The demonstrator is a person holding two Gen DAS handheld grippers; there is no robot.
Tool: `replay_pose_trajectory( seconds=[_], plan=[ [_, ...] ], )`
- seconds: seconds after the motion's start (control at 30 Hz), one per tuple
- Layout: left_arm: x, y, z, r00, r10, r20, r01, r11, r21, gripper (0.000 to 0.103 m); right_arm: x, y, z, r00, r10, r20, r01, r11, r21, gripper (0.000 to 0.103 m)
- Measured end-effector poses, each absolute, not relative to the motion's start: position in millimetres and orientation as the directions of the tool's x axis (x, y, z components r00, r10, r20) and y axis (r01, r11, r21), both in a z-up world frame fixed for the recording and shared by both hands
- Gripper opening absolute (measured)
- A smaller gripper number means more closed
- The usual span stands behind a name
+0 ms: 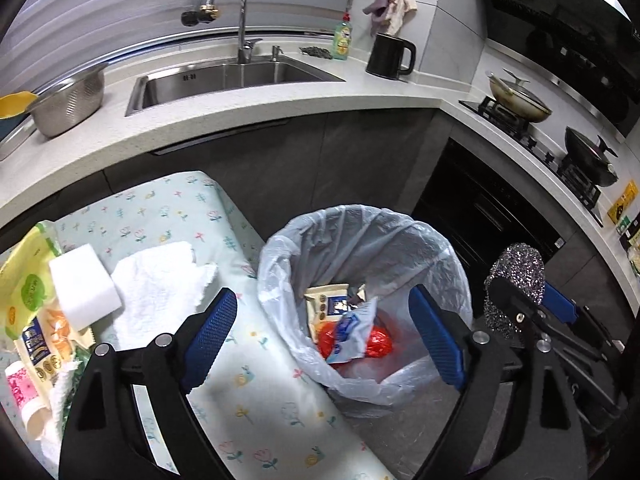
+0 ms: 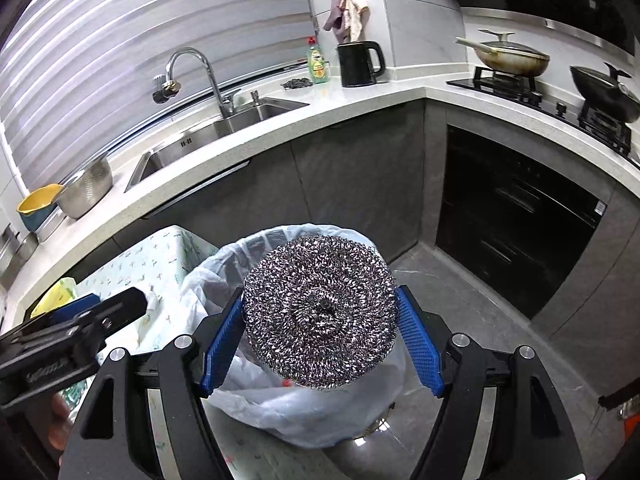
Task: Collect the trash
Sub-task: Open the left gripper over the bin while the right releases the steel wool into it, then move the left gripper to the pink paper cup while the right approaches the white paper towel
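Left wrist view showed the left tongs (image 1: 324, 330) spread wide and empty above the lined trash bin (image 1: 360, 240), wrappers (image 1: 352, 320) lying inside; the bin stood just beside the floral-clothed surface (image 1: 256, 392), where a white sponge (image 1: 82, 286) and cloth (image 1: 160, 280) lay. Right wrist view showed the right tongs (image 2: 320, 338) gripping a steel-wool scourer (image 2: 320, 308) over the bin's mouth, hiding its contents there. Open floor (image 2: 480, 320) lay to the right, bounded by dark cabinets (image 2: 360, 184).

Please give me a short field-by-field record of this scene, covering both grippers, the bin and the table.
left gripper: open, empty, over the bin's near edge
right gripper: shut on steel wool scourer, above the bin
trash bin: lined with pale bag; holds snack wrappers and red plastic
table: floral cloth; white sponge, white towel, wrappers at left
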State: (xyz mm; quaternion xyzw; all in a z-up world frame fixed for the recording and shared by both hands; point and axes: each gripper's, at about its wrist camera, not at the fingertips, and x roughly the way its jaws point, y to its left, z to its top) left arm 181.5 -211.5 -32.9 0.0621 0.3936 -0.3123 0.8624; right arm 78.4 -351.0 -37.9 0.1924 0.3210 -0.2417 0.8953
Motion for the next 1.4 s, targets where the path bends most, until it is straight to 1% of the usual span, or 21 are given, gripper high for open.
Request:
replay_pose_trajectory(
  seconds=[0.1, 0.17, 0.2, 0.4, 0.6, 0.73, 1.1, 1.4],
  plan=[
    [185, -199, -31, 0.516, -0.475, -0.713, 0.567, 0.813, -0.131, 0.084, 93, -345, -36, 0.685, -0.303, -0.663, 0.538, 0.824, 0.179, 0.073],
    [188, -191, -31, 0.53, -0.461, -0.712, 0.549, 0.826, -0.127, 0.085, 101, -342, -35, 0.687, -0.31, -0.657, 0.533, 0.83, 0.165, 0.078],
    [188, -187, -30, 0.535, -0.456, -0.711, 0.543, 0.831, -0.125, 0.086, 105, -341, -34, 0.686, -0.314, -0.656, 0.533, 0.831, 0.16, 0.078],
    [190, -163, -25, 0.57, -0.427, -0.702, 0.509, 0.854, -0.107, 0.087, 110, -324, -18, 0.719, -0.292, -0.631, 0.507, 0.841, 0.188, 0.08],
    [187, -136, -18, 0.597, -0.402, -0.694, 0.473, 0.876, -0.101, 0.088, 107, -293, -2, 0.733, -0.286, -0.617, 0.471, 0.868, 0.157, 0.08],
    [183, -113, -13, 0.607, -0.383, -0.696, 0.439, 0.892, -0.109, 0.088, 101, -274, 7, 0.747, -0.261, -0.611, 0.445, 0.879, 0.169, 0.081],
    [170, -23, -12, 0.645, -0.285, -0.709, 0.311, 0.945, -0.097, 0.09, 95, -198, 20, 0.77, -0.181, -0.612, 0.34, 0.928, 0.154, 0.081],
    [161, 56, -25, 0.654, -0.186, -0.733, 0.183, 0.979, -0.085, 0.09, 97, -138, 6, 0.759, -0.097, -0.644, 0.26, 0.952, 0.163, 0.081]
  ],
)
